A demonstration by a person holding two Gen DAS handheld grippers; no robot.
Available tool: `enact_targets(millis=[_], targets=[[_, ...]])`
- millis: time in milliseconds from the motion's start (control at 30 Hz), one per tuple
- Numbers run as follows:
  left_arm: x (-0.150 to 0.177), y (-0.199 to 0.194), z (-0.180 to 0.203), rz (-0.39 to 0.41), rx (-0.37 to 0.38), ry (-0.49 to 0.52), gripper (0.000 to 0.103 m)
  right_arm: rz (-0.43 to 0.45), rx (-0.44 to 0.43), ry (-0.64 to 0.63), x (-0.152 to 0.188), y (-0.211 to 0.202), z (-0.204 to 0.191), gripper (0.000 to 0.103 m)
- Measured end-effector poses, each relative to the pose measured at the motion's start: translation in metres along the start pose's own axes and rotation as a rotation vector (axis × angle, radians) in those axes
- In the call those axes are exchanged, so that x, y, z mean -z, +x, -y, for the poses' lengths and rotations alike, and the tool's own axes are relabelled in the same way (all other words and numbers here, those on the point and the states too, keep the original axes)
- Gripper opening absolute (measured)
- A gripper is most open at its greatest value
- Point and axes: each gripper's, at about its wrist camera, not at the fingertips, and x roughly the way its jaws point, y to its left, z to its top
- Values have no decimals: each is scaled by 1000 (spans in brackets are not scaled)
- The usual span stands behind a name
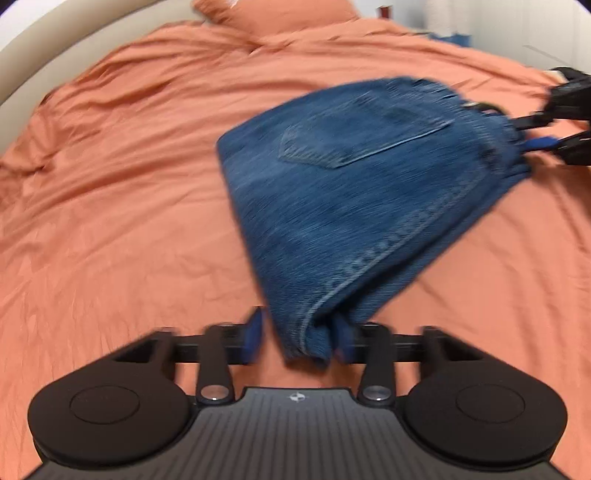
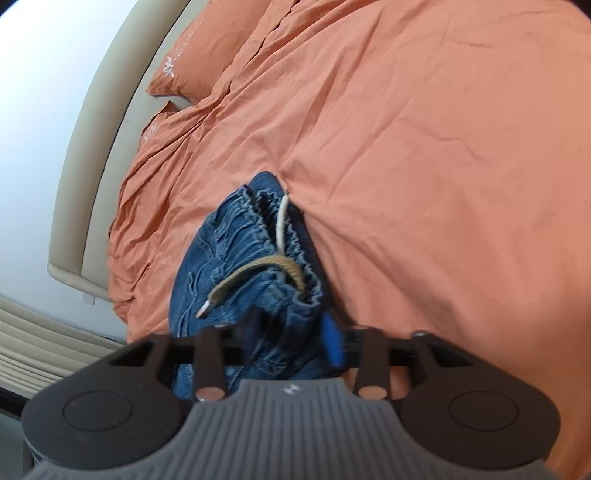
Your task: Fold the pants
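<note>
Folded blue jeans stretch over the orange bed cover, back pocket facing up. My left gripper is shut on the narrow folded end nearest the camera, denim filling the space between its blue pads. At the far right, my right gripper grips the gathered waistband. In the right wrist view the jeans bunch between the fingers of the right gripper, shut on the waistband. A tan drawstring hangs loose from it. Both views are motion-blurred.
The orange cover spreads wide and wrinkled on all sides. An orange pillow lies at the head, against a beige padded headboard. The bed's edge and a pale ribbed surface show at lower left in the right wrist view.
</note>
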Motion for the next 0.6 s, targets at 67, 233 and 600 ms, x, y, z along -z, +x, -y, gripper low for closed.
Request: enact_targets(millis=[67, 233, 600], targets=[[-2, -5, -4, 5, 21, -16, 23, 11, 9, -39, -1, -5, -8, 8], [7, -21, 5, 22, -40, 145, 12, 62, 61, -174, -2, -18, -30, 5], [17, -3, -14, -54, 34, -43, 11, 9, 209, -246, 11, 7, -20, 4]])
